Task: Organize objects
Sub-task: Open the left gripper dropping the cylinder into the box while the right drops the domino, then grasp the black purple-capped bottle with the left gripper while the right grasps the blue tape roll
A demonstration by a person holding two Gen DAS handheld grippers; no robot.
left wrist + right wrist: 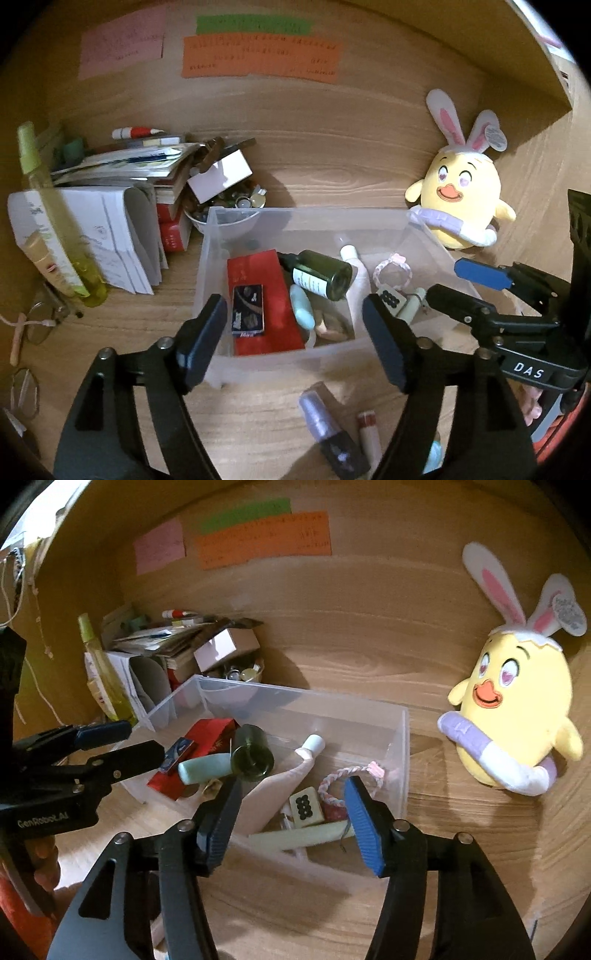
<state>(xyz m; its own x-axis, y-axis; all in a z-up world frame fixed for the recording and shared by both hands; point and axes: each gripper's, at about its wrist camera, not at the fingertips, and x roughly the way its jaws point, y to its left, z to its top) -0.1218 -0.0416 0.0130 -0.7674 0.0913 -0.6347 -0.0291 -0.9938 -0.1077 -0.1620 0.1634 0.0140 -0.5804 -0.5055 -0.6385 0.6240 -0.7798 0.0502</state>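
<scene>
A clear plastic bin (369, 216) (402, 738) sits on the wooden desk. It holds a red packet (273, 295), a dark green bottle (325, 277) (253, 755), a small dark box (248, 311), a pale blue tube (301, 306) (205, 768), a white tube (291, 771), a mahjong tile (304, 806) and a braided ring (347, 775). My left gripper (295, 332) is open and empty above the bin's near wall. My right gripper (291, 819) is open and empty over the bin's near right side. A glittery nail polish bottle (328, 432) and a lipstick (369, 432) lie in front of the bin.
A yellow plush chick with bunny ears (461, 192) (517, 716) stands right of the bin. Books, papers and a bowl of trinkets (225, 206) crowd the back left. A green spray bottle (55, 206) and glasses (40, 321) lie at left. Coloured notes (258, 55) hang on the back wall.
</scene>
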